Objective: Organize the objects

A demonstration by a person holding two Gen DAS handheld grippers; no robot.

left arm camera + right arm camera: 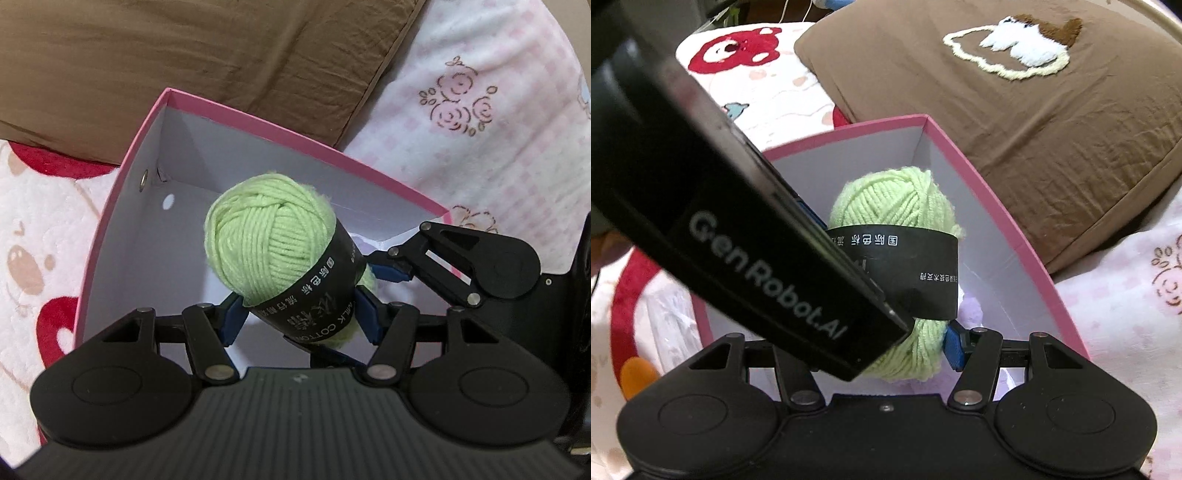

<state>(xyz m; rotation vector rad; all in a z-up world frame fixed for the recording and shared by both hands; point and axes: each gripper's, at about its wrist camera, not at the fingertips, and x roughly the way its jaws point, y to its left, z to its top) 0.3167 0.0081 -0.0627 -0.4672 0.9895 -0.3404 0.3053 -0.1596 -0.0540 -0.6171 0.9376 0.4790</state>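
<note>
We are holding a light green ball of yarn wrapped in a black paper band (pixel 273 251) with both tongs at once, over the open pink cardboard box with a white inside (pixel 122 206). Our left tongs (pixel 299 314) are clamping the banded lower part of the yarn between their blue pads (pixel 232 317), one pad pressing on each side. Our right tongs (pixel 373 273) are reaching in from the right in the left wrist view, gripping the same ball at its lower end. In the right wrist view, the right tongs (pixel 886 347) are showing only one blue pad (pixel 952 347), lying against the green yarn (pixel 905 206); the other side is hidden behind the black body of the left gripper printed with grey lettering (pixel 757 266), which is crossing the picture diagonally. A bit of pale purple yarn (pixel 971 310) is peeking out inside the box (pixel 1008 206), below the green ball. The box is sitting on a bed covered with a pink and white cartoon-print blanket (pixel 480 147), just beside a brown fabric pillow with an embroidered white animal (pixel 1052 110).
</note>
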